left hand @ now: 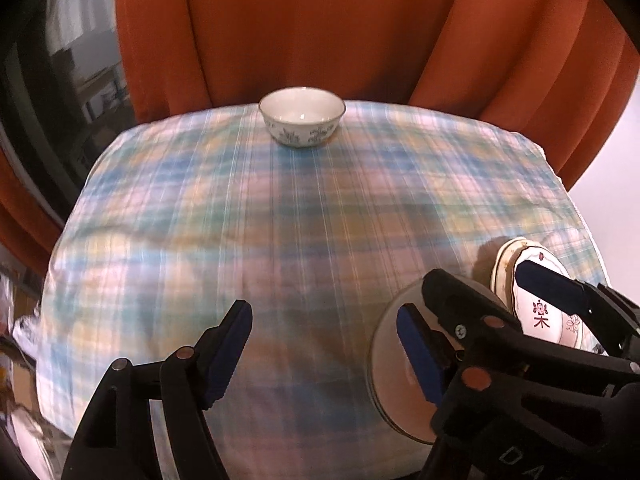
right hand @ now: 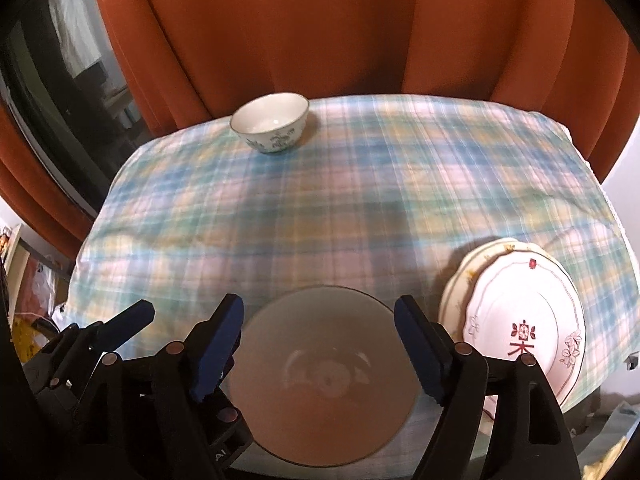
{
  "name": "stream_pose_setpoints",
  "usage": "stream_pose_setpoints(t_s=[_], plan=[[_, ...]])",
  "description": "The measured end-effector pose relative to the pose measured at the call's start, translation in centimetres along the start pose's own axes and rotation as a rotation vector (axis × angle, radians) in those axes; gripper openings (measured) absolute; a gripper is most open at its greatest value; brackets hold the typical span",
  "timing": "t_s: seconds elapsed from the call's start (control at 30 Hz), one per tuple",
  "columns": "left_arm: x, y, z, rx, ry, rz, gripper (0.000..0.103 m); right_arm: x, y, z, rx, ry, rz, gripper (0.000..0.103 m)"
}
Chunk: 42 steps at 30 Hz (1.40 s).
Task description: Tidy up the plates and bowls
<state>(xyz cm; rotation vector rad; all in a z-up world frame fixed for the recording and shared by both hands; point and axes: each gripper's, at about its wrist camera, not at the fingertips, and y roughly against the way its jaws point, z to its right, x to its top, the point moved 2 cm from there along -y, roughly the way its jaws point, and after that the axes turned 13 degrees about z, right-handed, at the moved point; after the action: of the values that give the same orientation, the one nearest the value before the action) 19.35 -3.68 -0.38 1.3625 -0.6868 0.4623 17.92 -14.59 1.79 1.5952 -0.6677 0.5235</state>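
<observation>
A small white bowl (left hand: 302, 120) (right hand: 272, 126) with a grey-blue flower pattern stands at the far edge of the table. A smoky glass bowl (right hand: 324, 380) (left hand: 390, 364) rests on the cloth near the front, right below my right gripper (right hand: 320, 340), which is open with its pads clear of the rim. To its right lies a stack of plates (right hand: 520, 320) (left hand: 536, 314), the top one white with a red character. My left gripper (left hand: 324, 352) is open over bare cloth, left of the glass bowl. My right gripper (left hand: 496, 288) hangs beside it.
A blue, yellow and pink plaid cloth (left hand: 280, 220) (right hand: 320, 208) covers the table. An orange curtain (left hand: 320, 28) (right hand: 320, 28) hangs close behind the far edge, with a dark window (right hand: 48, 92) at the left. Clutter shows beyond the table's left side.
</observation>
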Motion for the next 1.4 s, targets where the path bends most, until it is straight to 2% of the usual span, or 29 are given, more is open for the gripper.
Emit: stream_pose_setpoints(t_s=[0.23,0.37,0.43,0.6,0.8,1.03,1.27,1.4], plan=[[3.1,0.0,-1.6,-0.02,0.008,0.061,0.079,2.8,-0.4,-1.9,-0.027,0.027,0.047,0.08],[5.0,0.0,-1.6,-0.003,-0.015,0.11,0.079,4.9,-0.5,-2.3,0.072,0.023,0.108,0.081],[5.8,-0.6,-1.8,0.017,-0.007,0.112,0.079,5.8,-1.1,-2.5,0.094,0.038,0.116,0.081],[7.8,-3.0,-2.3,0.101,0.029,0.112,0.079,8.1,-3.8,-2.4,0.132,0.046,0.112,0.081],[10.0,-5.7,-2.3,0.164,0.066,0.122,0.079,10.6,-7.2,-1.7,0.102,0.071,0.108,0.081],[12.7,-9.1,-2.4,0.238,0.1,0.12,0.079,13.6,-10.7,-0.7,0.183,0.066,0.12,0.081],[15.3,-14.0,-2.7,0.281,0.127,0.133,0.077,16.5,-15.6,0.1,0.178,0.078,0.122,0.081],[16.3,-17.0,-3.3,0.287,0.123,0.126,0.069,17.5,-19.1,0.8,0.175,0.039,0.108,0.08]])
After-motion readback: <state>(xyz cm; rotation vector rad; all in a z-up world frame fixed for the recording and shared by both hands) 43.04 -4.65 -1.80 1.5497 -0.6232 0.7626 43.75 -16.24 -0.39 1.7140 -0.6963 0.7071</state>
